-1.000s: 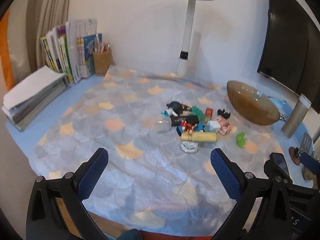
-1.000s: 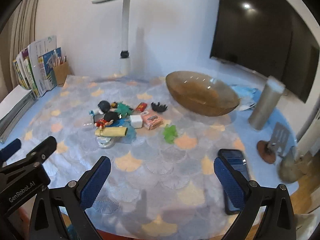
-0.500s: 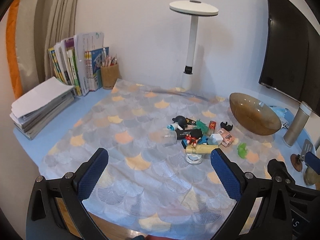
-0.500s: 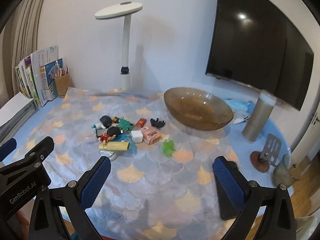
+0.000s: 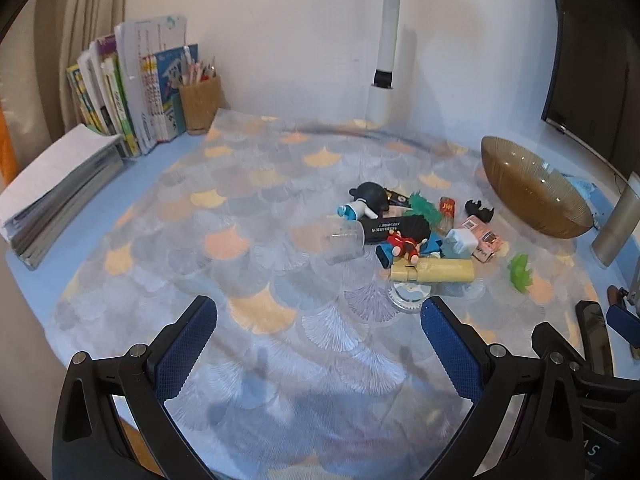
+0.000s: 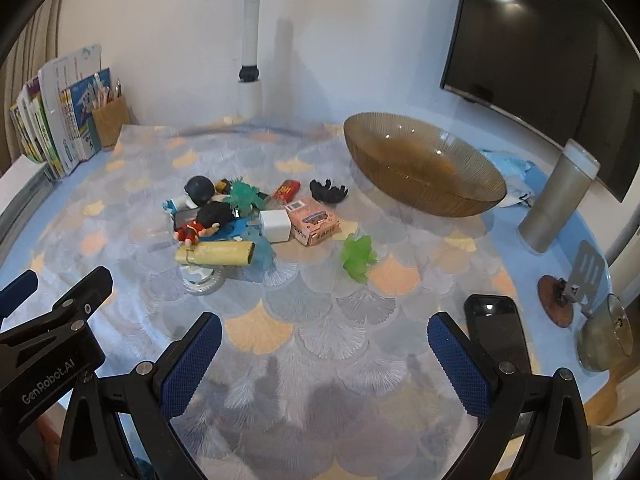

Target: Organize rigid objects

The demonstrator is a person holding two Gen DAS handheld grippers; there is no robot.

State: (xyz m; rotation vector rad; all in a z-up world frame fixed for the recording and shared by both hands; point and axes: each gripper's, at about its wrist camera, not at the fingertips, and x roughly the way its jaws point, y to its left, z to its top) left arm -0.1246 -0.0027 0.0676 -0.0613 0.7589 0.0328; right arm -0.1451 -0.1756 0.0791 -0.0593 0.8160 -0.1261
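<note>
A heap of small toys lies mid-table: a yellow tube [image 5: 432, 271] [image 6: 216, 253], a red figure [image 5: 404, 245] [image 6: 191, 231], a white cube [image 5: 462, 242] [image 6: 275, 227], a pink box [image 6: 312, 220], a black clip [image 6: 328, 191], a green toy [image 5: 520, 272] [image 6: 358, 256] and a clear cup [image 5: 342, 242] on its side. An amber glass bowl [image 5: 532, 192] [image 6: 424, 168] stands to the right of the heap. My left gripper [image 5: 318, 340] and right gripper [image 6: 324, 354] both hover open over the near cloth, holding nothing.
A black phone [image 6: 496, 336] lies by my right gripper's right finger. Books [image 5: 128, 92], a pencil cup [image 5: 200, 102] and a paper stack [image 5: 56, 184] fill the back left. A white lamp post [image 5: 386, 52], a monitor [image 6: 552, 52], a metal tumbler [image 6: 560, 196] and a spatula stand [image 6: 568, 288] sit behind and right.
Both grippers have dropped and come closer to the table and the toy heap; the lamp head has left the top of both views. Nothing on the table has moved.
</note>
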